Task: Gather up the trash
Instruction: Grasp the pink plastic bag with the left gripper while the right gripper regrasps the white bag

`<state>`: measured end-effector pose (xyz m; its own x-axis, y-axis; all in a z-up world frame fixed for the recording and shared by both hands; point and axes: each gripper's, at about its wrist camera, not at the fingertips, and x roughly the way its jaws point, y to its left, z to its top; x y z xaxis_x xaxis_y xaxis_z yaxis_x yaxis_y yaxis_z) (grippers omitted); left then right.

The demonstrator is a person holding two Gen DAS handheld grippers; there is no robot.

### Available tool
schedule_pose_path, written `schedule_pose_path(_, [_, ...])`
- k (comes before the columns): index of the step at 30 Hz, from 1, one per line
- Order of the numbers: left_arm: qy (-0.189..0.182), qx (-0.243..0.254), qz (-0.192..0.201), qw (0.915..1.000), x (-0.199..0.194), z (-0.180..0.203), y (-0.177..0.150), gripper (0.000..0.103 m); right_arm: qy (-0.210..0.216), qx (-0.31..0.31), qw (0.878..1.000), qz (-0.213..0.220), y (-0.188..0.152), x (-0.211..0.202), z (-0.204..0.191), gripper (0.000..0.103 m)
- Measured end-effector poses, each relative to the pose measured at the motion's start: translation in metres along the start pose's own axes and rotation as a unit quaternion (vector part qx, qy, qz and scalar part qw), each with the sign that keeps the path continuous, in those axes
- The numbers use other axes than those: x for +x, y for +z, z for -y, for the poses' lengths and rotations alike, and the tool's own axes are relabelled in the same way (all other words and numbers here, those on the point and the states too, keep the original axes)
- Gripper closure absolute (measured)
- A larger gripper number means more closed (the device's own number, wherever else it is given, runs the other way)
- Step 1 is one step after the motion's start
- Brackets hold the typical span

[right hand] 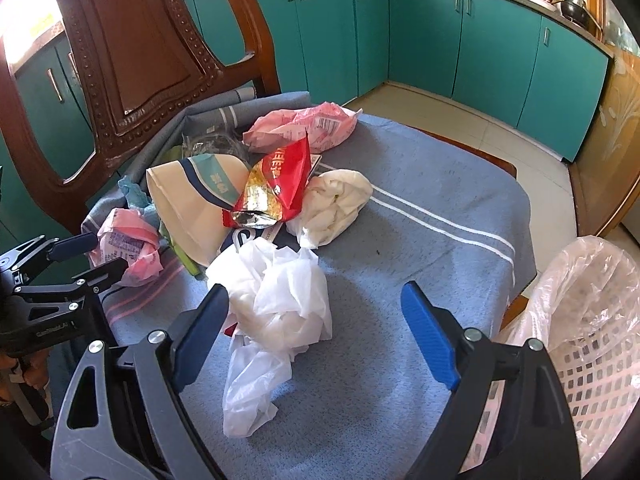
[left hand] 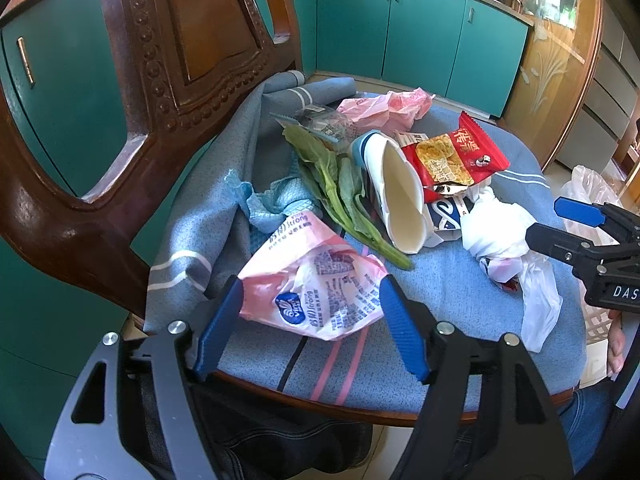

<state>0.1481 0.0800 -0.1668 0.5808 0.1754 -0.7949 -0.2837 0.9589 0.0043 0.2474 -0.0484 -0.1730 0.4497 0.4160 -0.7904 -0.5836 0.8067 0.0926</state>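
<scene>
Crinkled pink tissue wrapper (left hand: 316, 288) lying flat on blue-towelled chair seat (left hand: 460, 280), between spread left gripper (left hand: 312, 330) jaws, untouched, right gripper (right hand: 316, 336) jaws wide, crumpled white plastic bag (right hand: 276, 304) beside one, paper cup (left hand: 400, 192) on its side, mouth toward camera.

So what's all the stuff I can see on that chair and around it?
Crumpled white plastic bag: one, white, chair front, between right gripper's fingers.
Pink tissue wrapper: one, pink, between left gripper's fingers.
Second pink wrapper: one, pink, back of seat.
Red snack packet: one, red, seat middle.
White paper cup: one, white with blue band, lying on its side.
Green vegetable leaf: one, green, beside cup.
Wadded white tissue: one, cream-white, beside packet.
Blue striped towel: one, blue, covering seat.
Wooden chair back: one, brown.
White lined basket: one, beside chair.
Teal cabinets: several, behind.
Left gripper: open.
Right gripper: open.
</scene>
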Motion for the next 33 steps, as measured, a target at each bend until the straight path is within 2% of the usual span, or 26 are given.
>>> schedule_pose_path(8, [-0.003,-0.003,-0.001,1.0,0.002,-0.001,-0.001,0.029,-0.007,0.004,1.0,-0.003,0.001,0.003,0.001,0.013])
schedule_pose_path(9, [-0.002,-0.003,-0.001,1.0,0.002,-0.001,-0.001,0.024,-0.01,0.004,1.0,-0.003,0.001,0.002,0.003,0.013])
schedule_pose_path(10, [-0.002,-0.005,-0.005,1.0,0.002,-0.002,-0.001,0.012,-0.013,0.006,1.0,-0.002,0.001,0.001,0.005,0.013])
schedule_pose_path(13, [-0.031,-0.023,-0.016,0.9991,0.006,-0.005,-0.003,0.011,-0.026,0.026,0.999,0.005,0.0,-0.004,0.017,0.013])
schedule_pose_path(16, [-0.031,-0.013,-0.015,0.9993,0.008,0.001,-0.003,0.011,-0.051,0.052,0.997,0.013,-0.001,-0.008,0.03,0.013])
schedule_pose_path(21, [-0.035,-0.01,-0.017,0.9992,0.013,0.006,-0.004,0.012,-0.048,0.078,0.995,0.037,-0.001,-0.019,0.041,0.013])
schedule_pose_path(24, [-0.038,-0.017,-0.012,0.999,0.013,0.002,-0.004,0.012,-0.016,0.066,0.997,0.041,-0.001,-0.02,0.033,0.013])
schedule_pose_path(27, [-0.048,-0.031,-0.006,0.9984,0.012,-0.004,-0.001,0.016,0.015,0.036,0.999,0.031,-0.001,-0.014,0.013,0.013])
schedule_pose_path(33, [-0.047,-0.03,-0.011,0.9984,0.018,-0.002,-0.001,0.019,-0.005,-0.015,1.0,-0.011,-0.006,0.016,-0.019,0.013])
